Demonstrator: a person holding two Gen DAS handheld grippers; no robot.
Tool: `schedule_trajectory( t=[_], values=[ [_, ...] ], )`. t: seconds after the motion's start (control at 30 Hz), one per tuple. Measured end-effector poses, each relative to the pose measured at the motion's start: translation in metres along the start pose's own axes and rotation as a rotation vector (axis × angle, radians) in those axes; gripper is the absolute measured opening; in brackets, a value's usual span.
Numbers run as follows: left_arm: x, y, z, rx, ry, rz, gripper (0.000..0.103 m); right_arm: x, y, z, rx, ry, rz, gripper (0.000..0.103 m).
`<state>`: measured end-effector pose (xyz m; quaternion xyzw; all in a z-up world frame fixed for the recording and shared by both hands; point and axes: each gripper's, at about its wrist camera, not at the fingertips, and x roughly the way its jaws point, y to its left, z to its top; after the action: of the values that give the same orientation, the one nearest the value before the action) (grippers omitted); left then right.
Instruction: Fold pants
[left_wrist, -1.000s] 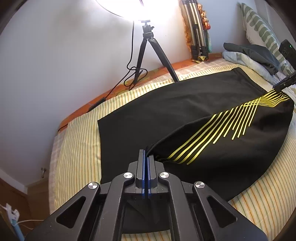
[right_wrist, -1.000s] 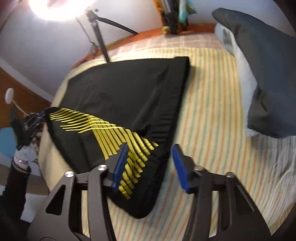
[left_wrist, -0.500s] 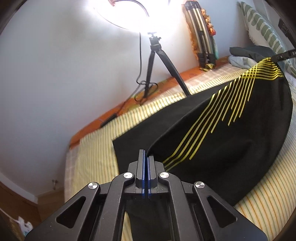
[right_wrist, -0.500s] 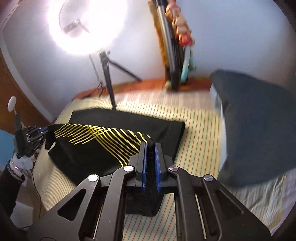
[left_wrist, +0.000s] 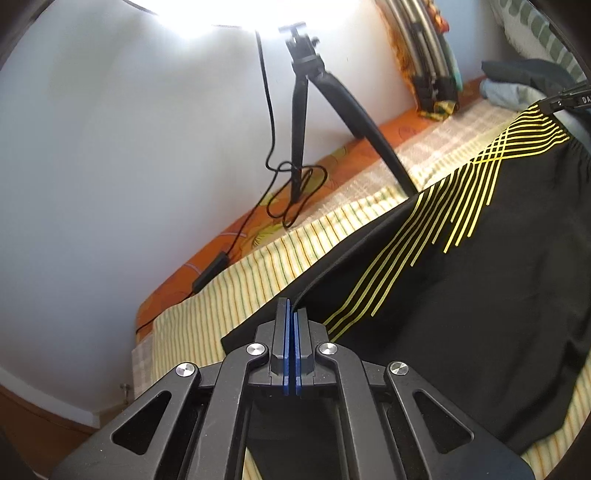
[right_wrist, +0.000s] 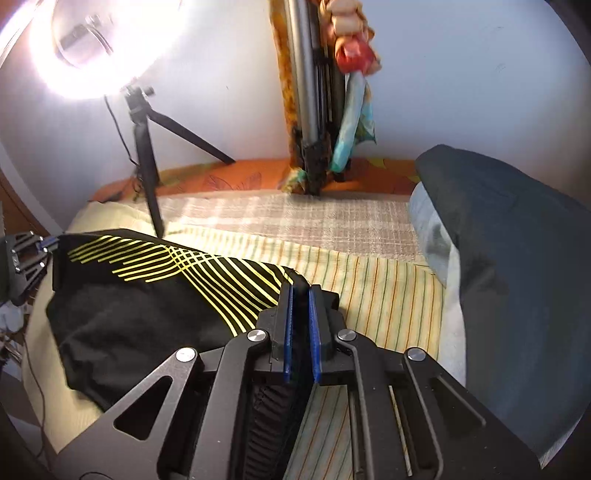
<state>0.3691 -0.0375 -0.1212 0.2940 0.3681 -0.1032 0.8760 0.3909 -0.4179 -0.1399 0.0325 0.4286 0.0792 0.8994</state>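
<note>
Black pants (left_wrist: 461, 295) with yellow stripes (right_wrist: 155, 314) hang stretched above the striped bed between both grippers. My left gripper (left_wrist: 292, 314) is shut on one corner of the black cloth. My right gripper (right_wrist: 300, 291) is shut on the ribbed waistband at the other end. In the left wrist view the right gripper (left_wrist: 565, 98) shows at the far right, gripping the cloth near the crossed yellow stripes. The left gripper (right_wrist: 46, 243) appears at the left edge of the right wrist view. The lower part of the pants still sags toward the bed (left_wrist: 221, 291).
A ring light on a black tripod (right_wrist: 144, 147) stands on the bed by the wall, its cable (left_wrist: 288, 192) trailing over the orange sheet. A folded tripod with cloth (right_wrist: 317, 122) leans on the wall. A dark pillow pile (right_wrist: 517, 266) lies to the right.
The right gripper closed on the waistband. Both grippers lifted the pants edge off the bed and carried it toward the wall; the cloth now hangs between them.
</note>
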Motion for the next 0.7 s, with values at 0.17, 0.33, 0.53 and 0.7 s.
schedule_trajectory(
  t=[0.17,0.33,0.53,0.7],
  values=[
    [0.019,0.000,-0.001,0.007,0.020,0.014,0.000,0.015,-0.003,-0.004,-0.007,0.025,-0.033,0.009],
    [0.035,0.002,-0.001,0.009,0.031,0.041,0.005,0.021,-0.006,-0.009,-0.002,0.034,-0.046,0.009],
    [0.053,0.041,-0.016,-0.077,0.114,0.139,0.009,0.029,-0.002,-0.010,-0.010,0.040,-0.073,0.009],
    [0.031,0.086,-0.037,-0.219,0.085,0.128,0.011,0.030,-0.002,-0.011,-0.012,0.040,-0.077,0.009]
  ],
)
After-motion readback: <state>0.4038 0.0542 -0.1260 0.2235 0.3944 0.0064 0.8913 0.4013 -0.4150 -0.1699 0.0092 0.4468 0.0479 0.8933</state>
